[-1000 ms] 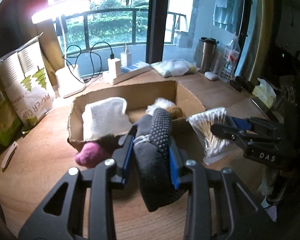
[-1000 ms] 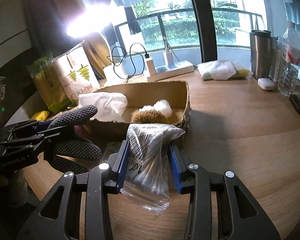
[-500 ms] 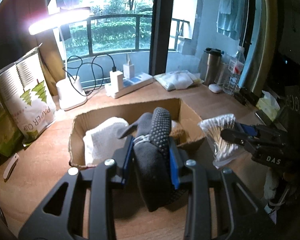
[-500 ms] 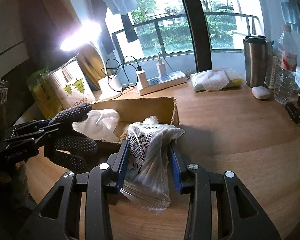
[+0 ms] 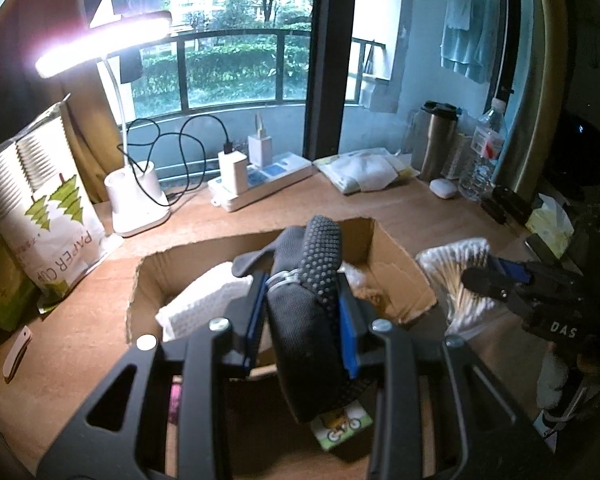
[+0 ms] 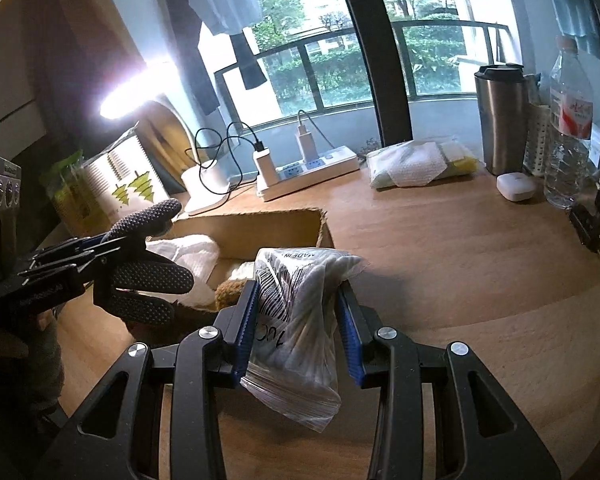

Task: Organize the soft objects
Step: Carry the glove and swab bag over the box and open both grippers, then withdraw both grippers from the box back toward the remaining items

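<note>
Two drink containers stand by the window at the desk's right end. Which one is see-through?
The plastic water bottle with the red-and-white label, furthest right. The steel tumbler beside it is opaque metal with a dark lid.

Both views are lit from two sources: soft daylight through the window [image 5: 236,60] and a very bright desk lamp [image 5: 104,46] on the left, whose head is burnt out to white with a glare halo around it. The worktop [image 6: 440,248] is evenly lit, with soft shadows near the cardboard box [image 6: 260,220]. The fisheye bends straight lines, and the corners go dark. Focus is mostly sharp.
</note>
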{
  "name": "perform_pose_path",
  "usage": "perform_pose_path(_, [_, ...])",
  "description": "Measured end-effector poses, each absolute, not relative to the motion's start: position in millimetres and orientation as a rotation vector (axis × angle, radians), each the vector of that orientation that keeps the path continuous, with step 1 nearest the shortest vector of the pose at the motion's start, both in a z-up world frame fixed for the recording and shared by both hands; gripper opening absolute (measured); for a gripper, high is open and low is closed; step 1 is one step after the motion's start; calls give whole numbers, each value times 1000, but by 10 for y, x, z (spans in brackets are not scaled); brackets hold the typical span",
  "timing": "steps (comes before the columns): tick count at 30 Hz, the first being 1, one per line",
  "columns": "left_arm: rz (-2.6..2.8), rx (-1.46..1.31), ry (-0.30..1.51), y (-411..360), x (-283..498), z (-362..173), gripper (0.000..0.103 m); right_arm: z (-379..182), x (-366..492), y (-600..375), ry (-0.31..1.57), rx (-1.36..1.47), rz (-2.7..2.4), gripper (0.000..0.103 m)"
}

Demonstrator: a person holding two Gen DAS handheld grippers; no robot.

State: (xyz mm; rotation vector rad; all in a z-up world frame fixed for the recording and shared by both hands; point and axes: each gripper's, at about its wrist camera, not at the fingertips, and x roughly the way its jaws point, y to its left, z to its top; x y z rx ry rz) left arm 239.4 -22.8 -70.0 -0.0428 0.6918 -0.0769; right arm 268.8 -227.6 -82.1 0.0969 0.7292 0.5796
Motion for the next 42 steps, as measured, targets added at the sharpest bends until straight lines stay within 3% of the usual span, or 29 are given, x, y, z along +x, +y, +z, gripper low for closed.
perform_pose_path(31, [16,-49,876,33,3068,-1444,38,-775,3010,-2102,748,74,541,40])
perform_pose_path(33, [12,-53,862,44,3039,-1392,44,-765,3016,-2056,745,74,554,40])
perform_pose_path(35, [-3,-73,840,69,2993,-1326,63,-761,3031,-2005,744,74,569,40])
perform_pose_path(42, [-18,-94,804,113,2902,-1200,65,-757,3121,-1866,743,70,604,40])
